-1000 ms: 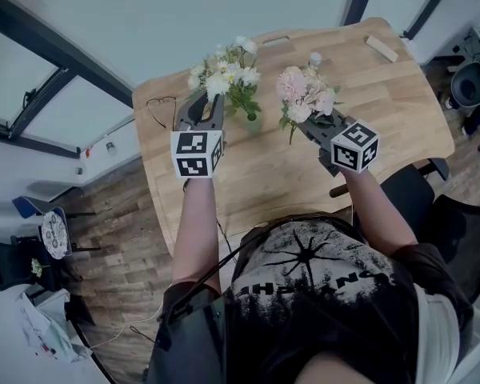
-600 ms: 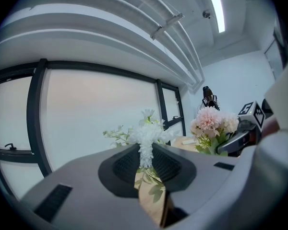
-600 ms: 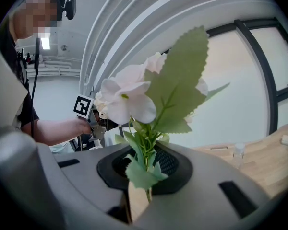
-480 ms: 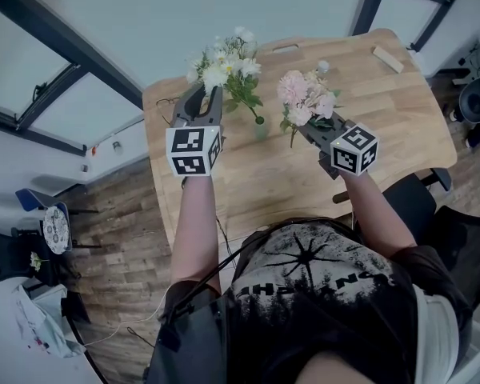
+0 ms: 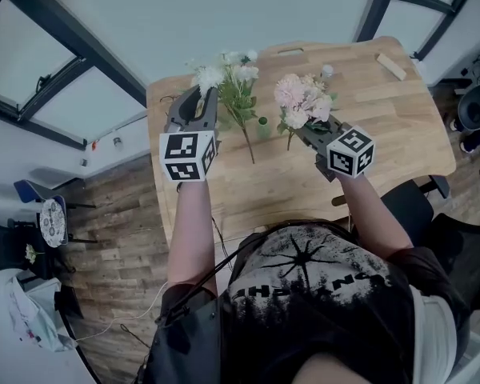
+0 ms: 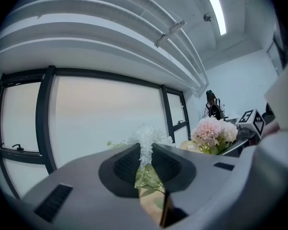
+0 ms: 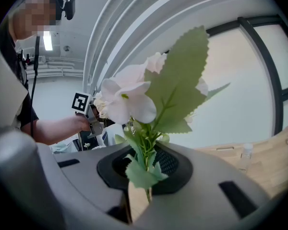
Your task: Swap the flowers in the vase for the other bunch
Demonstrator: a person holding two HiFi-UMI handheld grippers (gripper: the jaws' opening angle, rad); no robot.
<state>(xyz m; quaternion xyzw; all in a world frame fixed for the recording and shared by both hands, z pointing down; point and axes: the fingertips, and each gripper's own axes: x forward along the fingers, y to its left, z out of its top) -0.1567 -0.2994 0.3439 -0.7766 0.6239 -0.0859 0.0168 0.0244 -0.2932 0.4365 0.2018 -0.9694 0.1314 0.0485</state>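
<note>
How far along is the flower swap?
Done: the white bunch is out of the vase, which looks empty. In hand: the left tool grips it, the right tool grips the pink bunch. Left: put the pink bunch in the vase and lay the white one down.

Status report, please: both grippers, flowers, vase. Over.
Left gripper shut on white bunch, stems clear of vase. Right gripper shut on pink bunch. The vase stands on table between them, nothing over it.
</note>
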